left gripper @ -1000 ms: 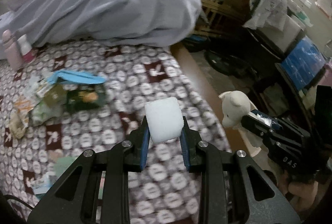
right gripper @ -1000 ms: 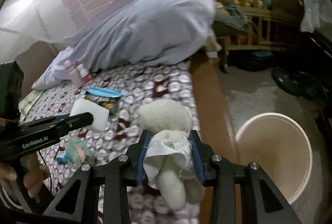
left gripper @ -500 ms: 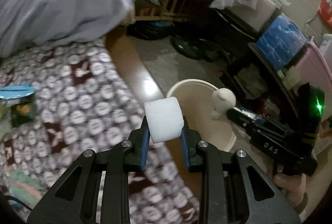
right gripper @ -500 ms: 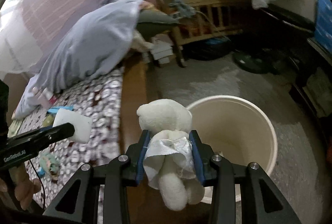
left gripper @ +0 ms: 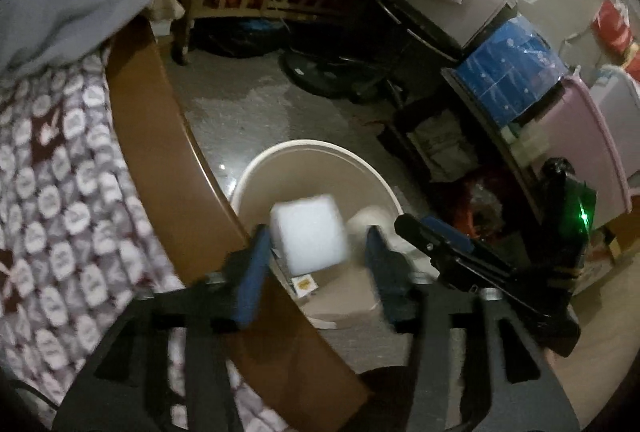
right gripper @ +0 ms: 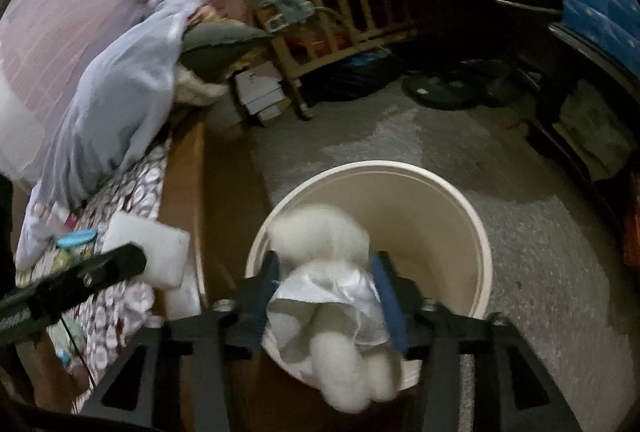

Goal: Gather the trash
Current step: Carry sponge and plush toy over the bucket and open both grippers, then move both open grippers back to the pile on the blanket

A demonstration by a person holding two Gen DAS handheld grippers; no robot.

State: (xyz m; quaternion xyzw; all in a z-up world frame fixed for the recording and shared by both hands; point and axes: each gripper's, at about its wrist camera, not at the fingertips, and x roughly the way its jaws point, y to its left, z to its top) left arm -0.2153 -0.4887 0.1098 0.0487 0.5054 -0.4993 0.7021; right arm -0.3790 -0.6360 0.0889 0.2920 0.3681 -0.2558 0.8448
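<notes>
A cream bucket (left gripper: 256, 167) stands on the floor beside the bed; it also shows in the right wrist view (right gripper: 476, 216). My left gripper (left gripper: 316, 260) is open over it, and a white foam block (left gripper: 308, 234) sits loose and blurred between its spread fingers, touching neither clearly. My right gripper (right gripper: 326, 292) is open above the bucket; a white plush bear in a white dress (right gripper: 332, 272) hangs blurred between its fingers. The foam block also shows at the left in the right wrist view (right gripper: 156, 252).
The bed's wooden edge (left gripper: 160, 135) runs beside the bucket, with a patterned sheet (left gripper: 48, 167) and grey blanket (right gripper: 112, 103). A wooden crib (right gripper: 344, 7), a fan base (left gripper: 320, 71) and stacked storage boxes (left gripper: 508, 71) ring the floor. Wrappers (right gripper: 76, 240) lie on the bed.
Both grippers swung from the bed to over the bucket. Both have opened: the foam block and the plush bear now sit loose and blurred between spread fingers.
</notes>
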